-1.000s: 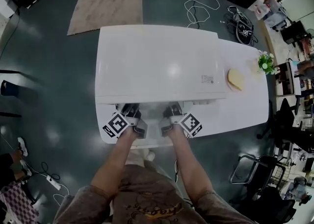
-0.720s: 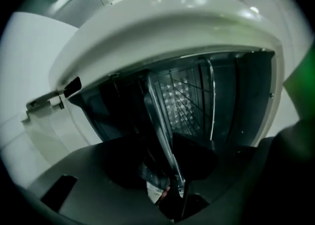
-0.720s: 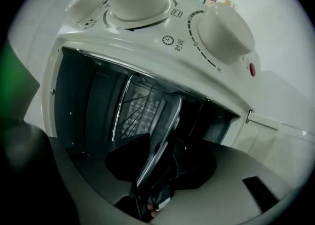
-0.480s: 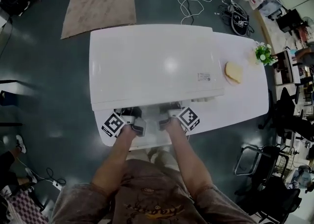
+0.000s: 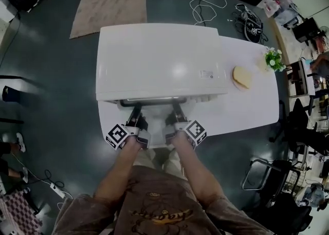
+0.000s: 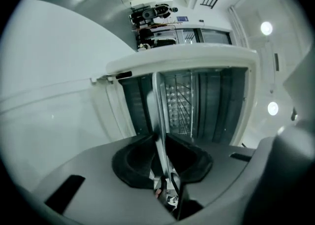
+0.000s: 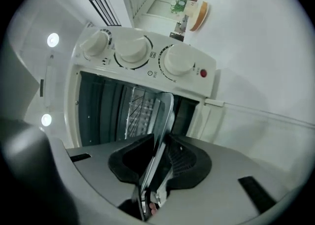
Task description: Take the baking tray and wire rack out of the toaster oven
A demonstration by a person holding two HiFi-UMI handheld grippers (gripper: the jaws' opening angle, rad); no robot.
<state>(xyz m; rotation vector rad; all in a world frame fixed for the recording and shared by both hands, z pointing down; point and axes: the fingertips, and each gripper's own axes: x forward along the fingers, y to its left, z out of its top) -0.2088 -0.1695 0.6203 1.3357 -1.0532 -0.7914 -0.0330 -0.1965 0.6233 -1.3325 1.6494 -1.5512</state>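
The left gripper and right gripper have just been closing. These 2 now pinch the front lip of the baking tray, which sits in the mouth of the toaster oven facing the near edge of the table. Pull level and evenly, so the wire rack isn't snagged.

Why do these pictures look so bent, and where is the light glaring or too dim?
Head view: the wide lens bows the white toaster oven and long white table; a light patch glares on the oven's top. Left gripper view and right gripper view: fisheye circles with black corners; round ceiling lamps burn out white, and the oven's inside is dim.
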